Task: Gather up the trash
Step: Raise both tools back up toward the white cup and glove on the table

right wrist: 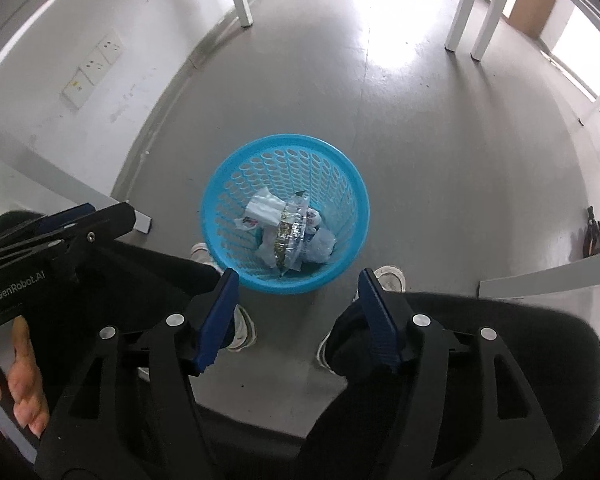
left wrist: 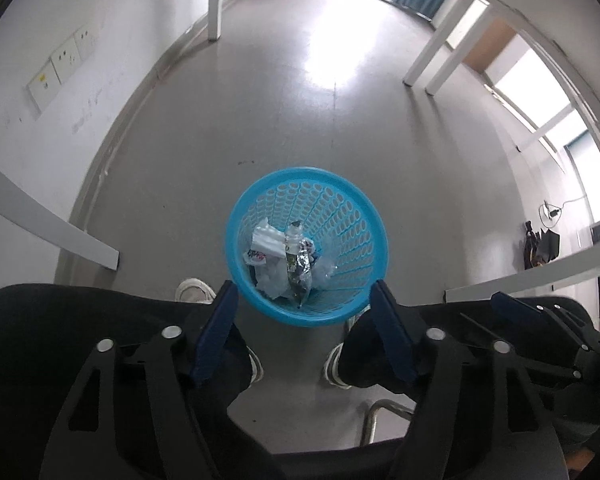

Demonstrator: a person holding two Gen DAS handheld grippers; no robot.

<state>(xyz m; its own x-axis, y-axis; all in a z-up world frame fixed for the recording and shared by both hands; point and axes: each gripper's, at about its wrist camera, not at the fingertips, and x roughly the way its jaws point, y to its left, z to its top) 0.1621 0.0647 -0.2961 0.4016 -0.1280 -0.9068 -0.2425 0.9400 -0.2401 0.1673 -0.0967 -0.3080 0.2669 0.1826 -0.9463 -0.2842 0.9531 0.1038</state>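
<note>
On the floor, one blue basket (right wrist: pixel 352 184) of wrappers (right wrist: pixel 288 232), two white shoes (right wrist: pixel 242 330)

Perforated blue plastic wastebasket (left wrist: pixel 340 216), smooth, slightly glossy. Inside: crinkled foil wrapper (right wrist: pixel 286 236), shiny; crumpled white paper (right wrist: pixel 262 208), matt; clear plastic film (right wrist: pixel 320 244). Grey floor (left wrist: pixel 300 120), smooth, sheen under window glare.

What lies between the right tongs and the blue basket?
Nothing: the right tongs stand open and empty above the blue basket, only air between, in the right wrist view.
</note>
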